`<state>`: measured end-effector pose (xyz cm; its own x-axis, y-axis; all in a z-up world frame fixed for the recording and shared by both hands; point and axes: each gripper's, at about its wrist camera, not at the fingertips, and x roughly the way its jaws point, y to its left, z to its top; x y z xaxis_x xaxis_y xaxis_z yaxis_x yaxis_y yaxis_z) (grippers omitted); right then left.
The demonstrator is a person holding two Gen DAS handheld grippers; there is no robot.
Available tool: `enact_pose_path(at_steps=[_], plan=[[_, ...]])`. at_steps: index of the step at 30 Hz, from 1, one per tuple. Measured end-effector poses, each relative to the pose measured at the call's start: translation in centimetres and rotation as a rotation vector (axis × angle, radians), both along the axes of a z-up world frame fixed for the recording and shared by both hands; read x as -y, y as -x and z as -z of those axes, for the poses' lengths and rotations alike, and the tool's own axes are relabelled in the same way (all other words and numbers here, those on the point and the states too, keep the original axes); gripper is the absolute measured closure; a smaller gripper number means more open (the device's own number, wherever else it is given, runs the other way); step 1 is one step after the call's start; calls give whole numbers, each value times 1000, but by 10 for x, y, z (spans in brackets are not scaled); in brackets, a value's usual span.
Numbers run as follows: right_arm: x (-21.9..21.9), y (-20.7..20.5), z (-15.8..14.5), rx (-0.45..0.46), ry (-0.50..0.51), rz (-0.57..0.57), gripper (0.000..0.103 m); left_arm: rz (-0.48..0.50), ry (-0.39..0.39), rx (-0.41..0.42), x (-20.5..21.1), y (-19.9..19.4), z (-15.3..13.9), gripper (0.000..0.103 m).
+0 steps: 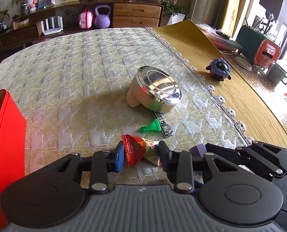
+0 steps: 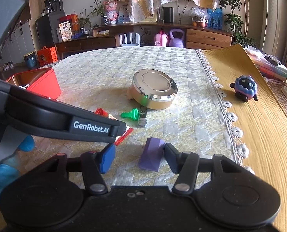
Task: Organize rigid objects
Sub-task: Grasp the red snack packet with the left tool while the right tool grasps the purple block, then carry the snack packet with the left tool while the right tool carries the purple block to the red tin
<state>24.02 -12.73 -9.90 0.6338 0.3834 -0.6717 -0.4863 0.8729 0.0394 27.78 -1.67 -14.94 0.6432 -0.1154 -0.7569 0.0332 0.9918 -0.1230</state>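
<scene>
Left wrist view: the left gripper (image 1: 141, 155) sits low at the bottom centre, its jaws narrowed around a red-and-white foil candy packet (image 1: 141, 149), both pads pressing its sides on the quilted cream cloth (image 1: 75, 67) covering the desk. Just above lie a green plastic pawn (image 1: 150, 126) and a metal nail clipper (image 1: 165, 126), then a round shiny metal tin (image 1: 157, 89). A red open box (image 1: 4, 135) fills the left edge.

Right wrist view: the right gripper (image 2: 138, 157) stands half wide at the bottom centre. A purple block (image 2: 151, 155) lies between its pads, touching the right one, clear of the left. A blue round toy (image 2: 245, 89) sits at the right on yellow matting (image 2: 259, 135).
</scene>
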Motion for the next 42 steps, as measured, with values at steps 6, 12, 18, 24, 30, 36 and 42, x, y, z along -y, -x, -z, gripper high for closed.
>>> enact_pose_path(at_steps=[6, 12, 18, 24, 30, 36, 42], plan=[[4, 1, -1, 9, 3, 27, 60, -13, -1, -3, -1, 0, -1, 75], [10, 3, -2, 0, -11, 60, 78, -22, 2, 7, -4, 6, -5, 79], [13, 6, -7, -9, -35, 82, 82, -48, 23, 12, -12, 17, -12, 79], [11, 17, -19, -6, -57, 78, 82, -71, 35, 7, -21, 31, -23, 79], [5, 33, -37, 10, -73, 55, 82, -83, 41, 16, -31, 49, -37, 79], [-6, 46, -56, 19, -95, 34, 82, -99, 55, 35, -45, 70, -55, 79], [-24, 56, -75, 37, -114, -10, 82, -122, 63, 52, -64, 89, -72, 79]])
